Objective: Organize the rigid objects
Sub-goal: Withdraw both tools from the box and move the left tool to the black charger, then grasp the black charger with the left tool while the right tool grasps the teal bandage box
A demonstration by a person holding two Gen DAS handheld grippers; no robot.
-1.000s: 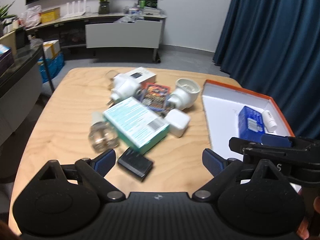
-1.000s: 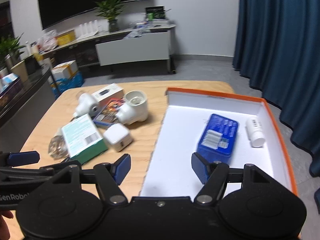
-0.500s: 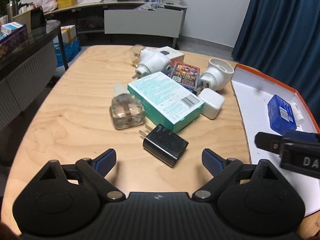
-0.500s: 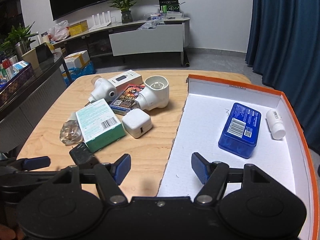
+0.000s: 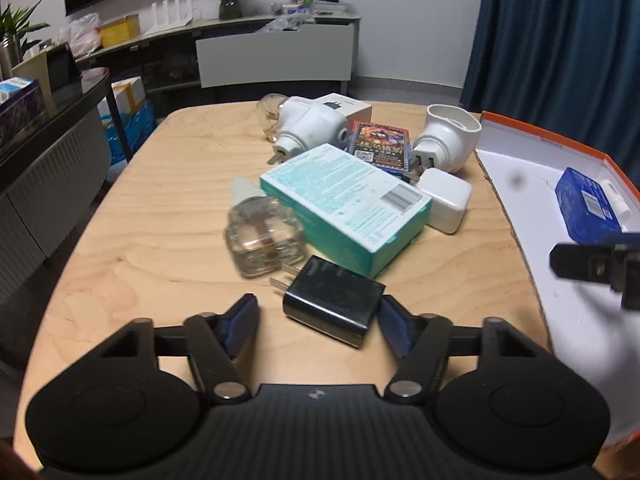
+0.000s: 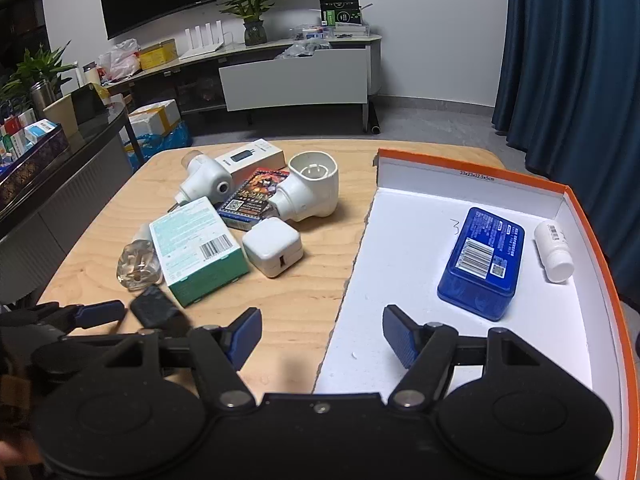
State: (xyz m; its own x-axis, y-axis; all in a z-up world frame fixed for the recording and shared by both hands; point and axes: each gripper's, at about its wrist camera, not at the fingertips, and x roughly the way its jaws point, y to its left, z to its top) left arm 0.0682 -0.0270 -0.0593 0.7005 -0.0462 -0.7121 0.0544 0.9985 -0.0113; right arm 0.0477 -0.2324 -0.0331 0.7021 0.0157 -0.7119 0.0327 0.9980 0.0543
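A black plug charger (image 5: 334,305) lies on the wooden table (image 5: 160,208), between the open fingers of my left gripper (image 5: 320,322). Behind it lie a teal box (image 5: 346,206), a clear glass bottle (image 5: 262,240), a white cube charger (image 5: 445,205), a card pack (image 5: 382,144) and two white plug-in units (image 5: 310,130). My right gripper (image 6: 322,336) is open and empty over the near left edge of the orange-rimmed white tray (image 6: 400,248). The tray holds a blue tin (image 6: 482,262) and a white bottle (image 6: 554,250).
A white carton (image 6: 250,156) lies at the back of the pile. The table's left edge borders a dark counter (image 5: 40,152). Blue curtains (image 6: 568,60) hang at the right. A long sideboard (image 6: 280,68) stands against the far wall.
My left gripper has moved forward and down to the black charger, which now lies between its fingers. My right gripper has drawn back a little over the tray's edge.
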